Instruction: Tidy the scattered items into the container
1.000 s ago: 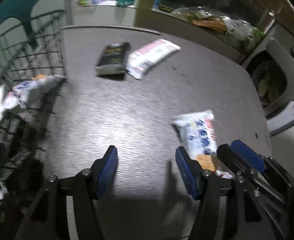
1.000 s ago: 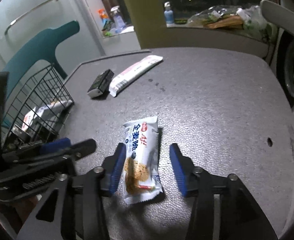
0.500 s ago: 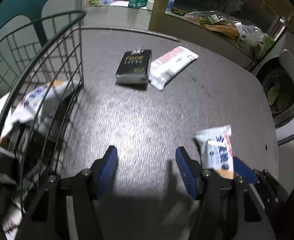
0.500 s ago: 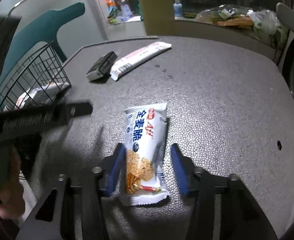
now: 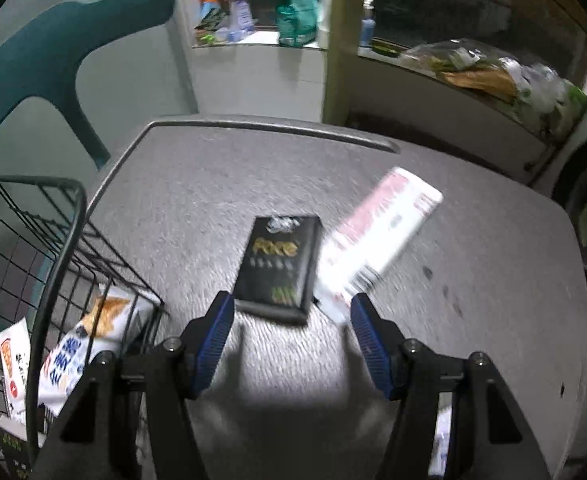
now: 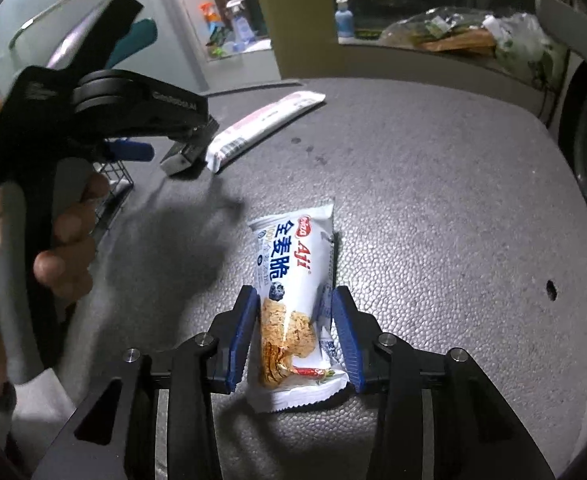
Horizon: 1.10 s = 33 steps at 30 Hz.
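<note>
A: Report the right gripper (image 6: 295, 334) first, near to far.

B: Both blue pads press the sides of the white snack packet (image 6: 293, 304). The jaws stand partly closed, clamped on its lower half. The packet lies flat on the grey table (image 6: 433, 200) and its printed end extends ahead of the fingertips. Further ahead and to the left, the person's hand (image 6: 53, 248) grips the handle of the other tool. Beyond that tool lie the black box (image 6: 181, 158) and the long pink-and-white packet (image 6: 265, 122), touching each other, well apart from the clamped packet.

A: State of the left gripper (image 5: 291, 330)?

B: The jaws stand wide apart with nothing between the pads. The pads hang over bare table surface.

A: What lies ahead of it?

B: Just ahead of the fingertips, centred between them, is the black box (image 5: 279, 266), lying flat. Touching its right side is the pink-and-white packet (image 5: 377, 240), angled away to the right; its near end is just beside the right finger's tip. That view is motion-blurred.

A: Location of the container?

B: The black wire basket (image 5: 69, 240) stands left of the left finger, at the table's edge. It holds at least one white-and-blue snack packet (image 5: 89, 340) and another wrapper (image 5: 11, 356). Farther back on that side is a teal chair (image 5: 65, 60).
</note>
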### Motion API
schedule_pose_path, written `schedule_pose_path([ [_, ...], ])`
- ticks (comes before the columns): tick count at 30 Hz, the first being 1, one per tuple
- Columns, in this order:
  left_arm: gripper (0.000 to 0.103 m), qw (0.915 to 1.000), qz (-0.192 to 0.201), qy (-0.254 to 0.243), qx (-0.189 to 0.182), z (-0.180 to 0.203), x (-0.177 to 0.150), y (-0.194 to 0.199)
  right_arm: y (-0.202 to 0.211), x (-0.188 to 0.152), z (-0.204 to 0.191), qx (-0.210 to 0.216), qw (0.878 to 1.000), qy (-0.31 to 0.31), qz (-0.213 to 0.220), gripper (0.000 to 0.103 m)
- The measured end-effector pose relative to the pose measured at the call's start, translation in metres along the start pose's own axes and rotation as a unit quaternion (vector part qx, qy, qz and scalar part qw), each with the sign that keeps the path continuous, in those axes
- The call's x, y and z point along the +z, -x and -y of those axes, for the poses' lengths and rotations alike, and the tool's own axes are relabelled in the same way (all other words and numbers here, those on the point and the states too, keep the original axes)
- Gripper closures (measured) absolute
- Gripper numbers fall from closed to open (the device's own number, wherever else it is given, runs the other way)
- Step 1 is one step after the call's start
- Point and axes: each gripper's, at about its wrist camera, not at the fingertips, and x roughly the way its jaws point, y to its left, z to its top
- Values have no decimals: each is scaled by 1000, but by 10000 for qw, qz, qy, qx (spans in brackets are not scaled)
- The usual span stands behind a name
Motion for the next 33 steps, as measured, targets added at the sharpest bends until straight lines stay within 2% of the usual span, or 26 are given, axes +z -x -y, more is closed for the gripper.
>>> schedule_pose_path([
  [1, 37, 10000, -28, 31, 12, -1, 3, -3, 0, 1, -1, -14, 10000, 19, 22, 62],
  [4, 36, 9999, -91, 129, 48, -6, 8, -12, -4, 4, -4, -94, 9999, 70, 51, 50],
  [9, 34, 9995, -208, 236, 101, -7, 12, -31, -14, 8, -7, -247, 9996, 99, 26, 48],
  [13, 31, 9994, -115, 321, 100, -11, 16, -36, -16, 11, -9, -264, 9995, 165, 5, 48],
  [15, 31, 9992, -128, 366, 121, -11, 18, -39, -15, 11, -8, -239, 9996, 116, -7, 54],
  [16, 31, 9991, -150, 380, 138, -11, 18, -39, -15, 11, -8, -233, 9997, 109, -23, 64],
  [17, 32, 9990, -153, 384, 140, -10, 19, -39, -15, 11, -8, -254, 9996, 119, -43, 65],
  [18, 43, 9991, -142, 380, 114, -9, 19, -38, -13, 11, -8, -256, 9996, 114, -50, 65],
  [19, 49, 9994, -121, 313, -8, -8, 18, -37, -12, 10, -7, -235, 9997, 95, -63, 65],
  [22, 50, 9998, -128, 162, 74, -2, 15, -33, -8, 8, -6, -287, 9995, 67, -82, 66],
  [26, 51, 9998, -184, -35, -28, 5, -1, -23, 6, 2, -3, -362, 9993, -33, -76, 66],
  [33, 51, 9965, -416, -603, -406, 14, -58, 7, 26, -17, 1, -406, 9990, -162, -135, 66],
])
